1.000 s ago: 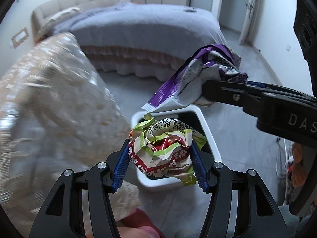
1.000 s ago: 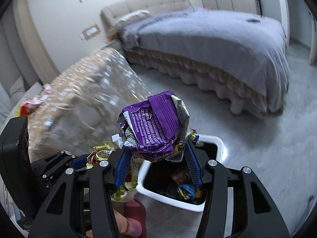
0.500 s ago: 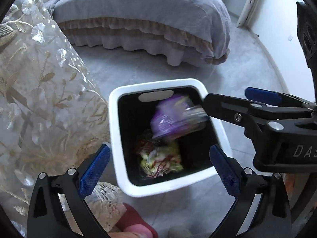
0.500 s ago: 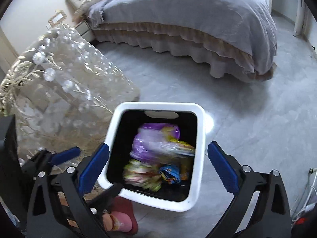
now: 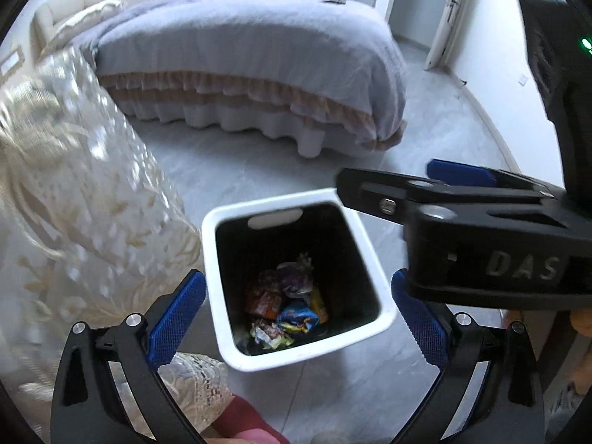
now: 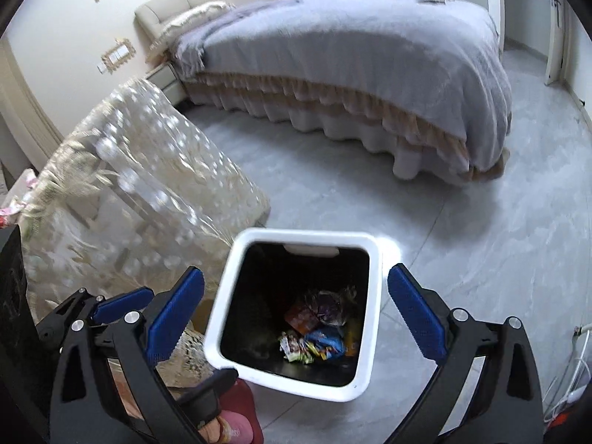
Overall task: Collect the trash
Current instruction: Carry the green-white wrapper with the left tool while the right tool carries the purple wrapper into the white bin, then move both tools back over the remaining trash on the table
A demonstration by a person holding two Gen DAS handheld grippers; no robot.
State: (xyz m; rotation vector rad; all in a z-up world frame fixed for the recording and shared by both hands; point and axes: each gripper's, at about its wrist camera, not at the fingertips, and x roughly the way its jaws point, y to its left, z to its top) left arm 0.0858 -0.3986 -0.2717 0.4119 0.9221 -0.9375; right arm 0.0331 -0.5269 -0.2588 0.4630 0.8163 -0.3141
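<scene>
Left to right: lace-covered surface point(image 5: 74, 199) w/ more wrappers glimpsed on its far end point(image 6: 14, 207), then the white bin point(image 5: 285, 360) on the floor, bed point(image 5: 259, 55) behind. Both the left gripper point(image 5: 292, 318) & right gripper point(image 6: 296, 314) are held over the bin, jaws spread wide, nothing between them, having just been opened. Wrappers point(image 5: 285, 303) are seen at the bin's bottom, so the drop step looks done imo. Next, more trash prob has to be fetched from that surface. Only "DAS" point(image 5: 521, 266) is readable on the right gripper's body; wrapper print is too small.
</scene>
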